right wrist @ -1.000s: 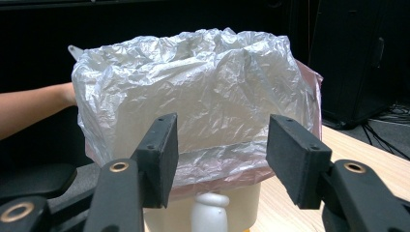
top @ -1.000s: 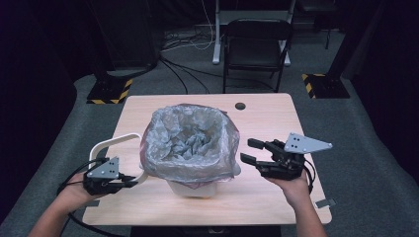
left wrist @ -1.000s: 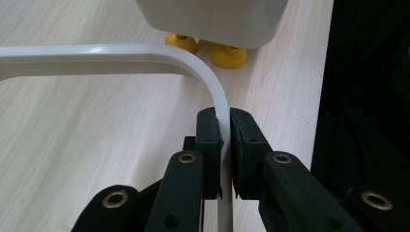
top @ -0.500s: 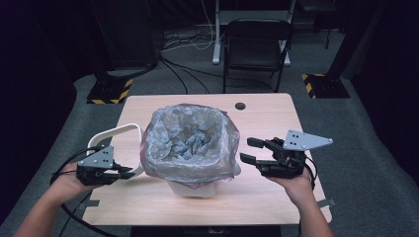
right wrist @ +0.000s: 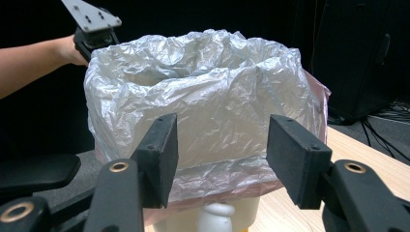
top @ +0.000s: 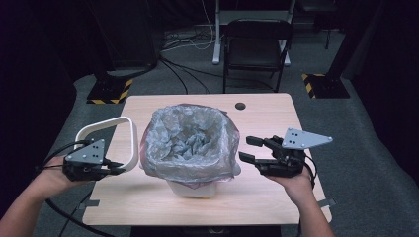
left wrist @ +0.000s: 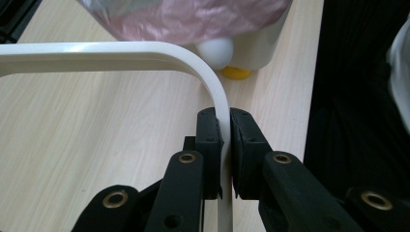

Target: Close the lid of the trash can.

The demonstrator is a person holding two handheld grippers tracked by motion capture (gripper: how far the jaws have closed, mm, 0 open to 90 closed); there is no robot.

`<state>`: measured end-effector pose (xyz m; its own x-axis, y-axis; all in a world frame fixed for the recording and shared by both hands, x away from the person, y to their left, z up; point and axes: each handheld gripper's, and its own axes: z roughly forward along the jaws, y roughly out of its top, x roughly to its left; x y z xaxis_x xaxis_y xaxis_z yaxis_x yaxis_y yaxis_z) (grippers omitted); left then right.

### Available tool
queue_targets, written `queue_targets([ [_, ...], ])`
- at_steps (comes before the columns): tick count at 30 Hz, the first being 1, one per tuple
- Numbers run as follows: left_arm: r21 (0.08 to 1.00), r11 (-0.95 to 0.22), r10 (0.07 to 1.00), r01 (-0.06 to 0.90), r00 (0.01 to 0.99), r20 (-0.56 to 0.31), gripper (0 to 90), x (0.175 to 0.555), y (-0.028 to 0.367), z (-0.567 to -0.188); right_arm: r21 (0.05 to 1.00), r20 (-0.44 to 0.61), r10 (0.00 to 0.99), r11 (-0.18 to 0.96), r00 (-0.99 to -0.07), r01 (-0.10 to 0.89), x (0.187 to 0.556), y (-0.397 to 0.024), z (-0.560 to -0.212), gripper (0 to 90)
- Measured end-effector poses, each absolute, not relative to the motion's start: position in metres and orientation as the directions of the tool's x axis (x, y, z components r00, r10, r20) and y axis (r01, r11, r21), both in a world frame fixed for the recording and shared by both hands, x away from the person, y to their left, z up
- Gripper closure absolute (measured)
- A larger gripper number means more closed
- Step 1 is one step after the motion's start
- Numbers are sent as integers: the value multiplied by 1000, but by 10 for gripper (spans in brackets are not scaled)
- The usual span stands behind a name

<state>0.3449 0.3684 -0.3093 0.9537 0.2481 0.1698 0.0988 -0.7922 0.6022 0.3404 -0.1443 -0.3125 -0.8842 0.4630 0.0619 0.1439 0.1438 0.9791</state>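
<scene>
Room: dark, black-draped, grey carpet; a black chair (top: pixel 255 49) stands behind the table, yellow-and-black hazard tape marks two stand bases, cables run across the floor. Table (top: pixel 276 128): pale wood grain, rectangular, one round cable hole near its far edge. Bin (top: pixel 193 187): white, at the table's centre, lined with a crumpled clear bag (top: pixel 190 143) over a pink one, both folded down over its rim; a white knob and a yellow part show at its base. Ring (top: pixel 111 143): white, rounded-square frame, held off the table just left of the bin and tilted up. Left gripper (top: pixel 111 169): forearm entering from the lower left, grey plate on top, jaws pointing toward the bin and clamped on the ring's thin edge, as the left gripper view shows. Right gripper (top: pixel 250 149): hand just right of the bin, jaws level, parted, aimed at the bag, holding nothing. No legible writing or labels anywhere.
</scene>
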Motion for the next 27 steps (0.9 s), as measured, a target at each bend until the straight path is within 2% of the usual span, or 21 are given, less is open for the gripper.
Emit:
queue_targets([
  [8, 644, -763, 212, 52, 962, 173, 831, 344, 362, -269, 980, 57, 461, 143, -885, 138, 340, -143, -310, 442],
  [16, 620, -785, 153, 9, 972, 180, 831, 342, 344, -235, 981, 66, 462, 132, -885, 142, 341, -145, -311, 443],
  [27, 627, -777, 90, -52, 977, 193, 831, 343, 318, -211, 982, 71, 459, 122, -886, 142, 343, -144, -311, 443],
])
